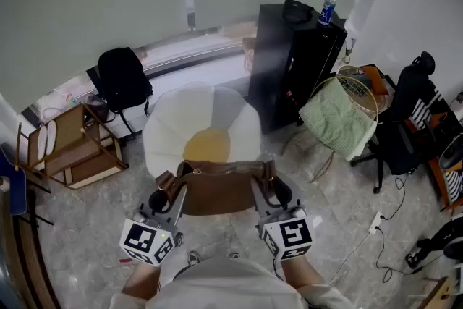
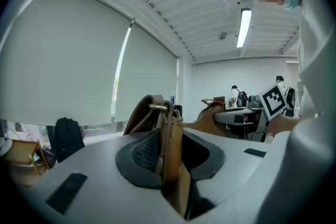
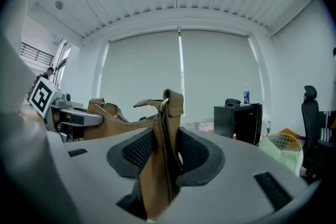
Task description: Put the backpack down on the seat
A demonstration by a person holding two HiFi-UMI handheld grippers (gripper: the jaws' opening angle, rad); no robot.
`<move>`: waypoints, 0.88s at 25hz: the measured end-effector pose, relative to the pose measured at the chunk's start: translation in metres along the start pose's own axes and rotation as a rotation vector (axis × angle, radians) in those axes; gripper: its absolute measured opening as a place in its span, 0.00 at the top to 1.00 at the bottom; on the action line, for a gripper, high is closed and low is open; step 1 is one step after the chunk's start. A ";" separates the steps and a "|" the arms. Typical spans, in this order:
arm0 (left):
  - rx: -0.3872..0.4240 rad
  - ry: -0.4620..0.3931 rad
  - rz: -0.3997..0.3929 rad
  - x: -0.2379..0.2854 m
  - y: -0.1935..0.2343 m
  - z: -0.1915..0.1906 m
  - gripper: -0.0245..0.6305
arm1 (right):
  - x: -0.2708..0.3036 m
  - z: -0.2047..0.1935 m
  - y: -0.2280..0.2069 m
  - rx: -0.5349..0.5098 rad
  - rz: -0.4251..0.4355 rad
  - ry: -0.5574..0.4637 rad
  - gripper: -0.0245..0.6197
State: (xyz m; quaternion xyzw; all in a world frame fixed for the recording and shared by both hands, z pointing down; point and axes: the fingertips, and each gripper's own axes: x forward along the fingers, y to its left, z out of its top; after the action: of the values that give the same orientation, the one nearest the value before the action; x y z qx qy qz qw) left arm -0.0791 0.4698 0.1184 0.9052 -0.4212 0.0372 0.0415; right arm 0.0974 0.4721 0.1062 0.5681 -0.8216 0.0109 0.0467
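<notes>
Pale marbled floor (image 1: 108,228) spreads under a wide blinded window, with a black cabinet (image 1: 296,61) carrying a bottle (image 1: 327,11) at the back, a dark bag (image 1: 123,77) propped at the left and a wire basket draped in green cloth (image 1: 340,119) at the right; in the middle stands the seat (image 1: 170,130), a white petal-shaped chair with a yellow cushion (image 1: 207,146) in its hollow; the brown leather backpack (image 1: 221,188) hangs just at the seat's near rim, carried between the two grippers and not yet resting on anything that can be made out; the left gripper (image 1: 165,193) is clenched on a leather strap (image 2: 170,149) at the bag's left end, the pads pressing it from both sides below a brass ring, and the right gripper (image 1: 278,188) grasps the matching strap at the right end in the same way; the step in hand looks like the carry toward the chair, with the setting-down yet to come; the next move seems to call for bringing both grippers forward together over the cushion, lowering them evenly so the bag does not tip, and letting go only once its base bears on the seat; the backpack's long axis runs side to side across the person's front, from one gripper to the other, roughly level, and its zipped top edge faces upward with the body hanging below the straps.
</notes>
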 end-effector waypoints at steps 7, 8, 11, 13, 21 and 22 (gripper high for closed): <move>-0.005 0.016 0.011 -0.025 0.018 0.002 0.81 | -0.002 0.003 0.032 0.011 -0.009 0.005 0.70; -0.008 0.019 0.013 -0.027 0.019 0.000 0.81 | -0.002 0.002 0.035 0.013 -0.011 0.009 0.70; -0.016 0.025 0.014 -0.033 0.024 -0.005 0.81 | -0.001 -0.002 0.043 0.021 -0.010 0.021 0.70; -0.023 0.025 0.019 -0.037 0.028 -0.006 0.81 | 0.001 -0.003 0.048 0.032 0.000 0.025 0.70; -0.032 0.015 0.043 -0.041 0.029 -0.005 0.81 | 0.002 -0.004 0.051 0.060 0.033 0.033 0.70; -0.036 0.013 0.049 -0.039 0.027 -0.005 0.81 | 0.002 -0.003 0.047 0.058 0.039 0.033 0.70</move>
State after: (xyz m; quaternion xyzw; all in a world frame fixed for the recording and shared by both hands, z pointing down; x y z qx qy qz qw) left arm -0.1250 0.4831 0.1205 0.8936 -0.4434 0.0367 0.0595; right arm 0.0526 0.4873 0.1112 0.5530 -0.8308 0.0448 0.0437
